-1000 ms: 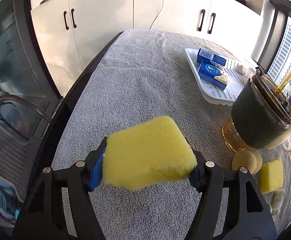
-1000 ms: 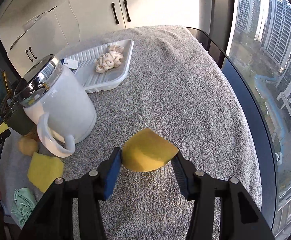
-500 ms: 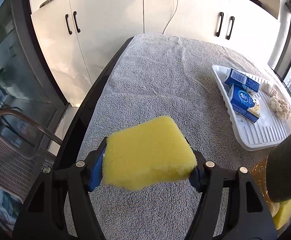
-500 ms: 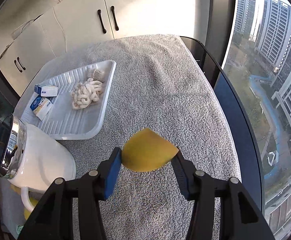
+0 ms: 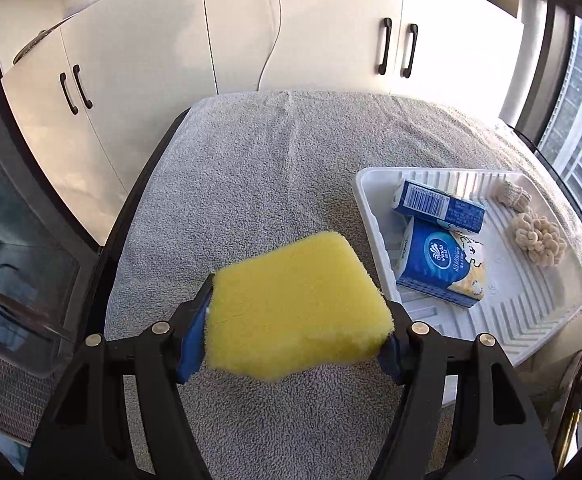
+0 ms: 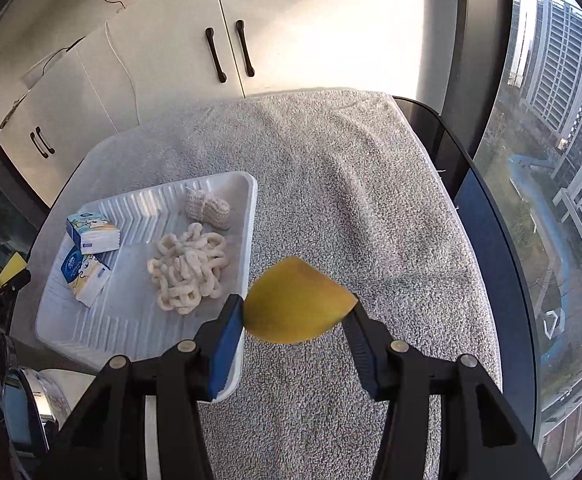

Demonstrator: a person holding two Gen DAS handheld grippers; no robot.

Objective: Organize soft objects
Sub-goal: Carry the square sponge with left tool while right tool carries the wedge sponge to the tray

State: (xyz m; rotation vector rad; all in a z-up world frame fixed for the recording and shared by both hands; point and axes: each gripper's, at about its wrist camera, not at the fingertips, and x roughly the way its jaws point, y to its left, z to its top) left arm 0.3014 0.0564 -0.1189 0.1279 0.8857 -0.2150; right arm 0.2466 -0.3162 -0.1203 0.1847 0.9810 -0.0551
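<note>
A grey terry towel [image 5: 251, 184] covers the table in front of me, with white cabinets [image 5: 163, 52] with dark handles behind it and a tall window [image 6: 551, 160] looking onto apartment blocks along the towel's right edge. On the towel sits a white ribbed tray [image 5: 531, 320]; inside it lie two blue tissue packs [image 5: 439, 268], a cream looped chain of soft rings [image 6: 189, 272] and a small beige knitted piece [image 6: 209, 208] at the tray's far end. My left gripper [image 5: 295, 332] is partly closed, its blue pads pressing both ends of a yellow rectangular sponge [image 5: 295, 304], which hangs above the towel just left of the tray. My right gripper [image 6: 297, 316] is likewise partly closed, clamping a rounded yellow sponge [image 6: 297, 300] with one pointed end, held in the air just off the tray's right rim. Below the tray's near edge a white kettle with a shiny lid [image 6: 27, 400] shows only in part.
</note>
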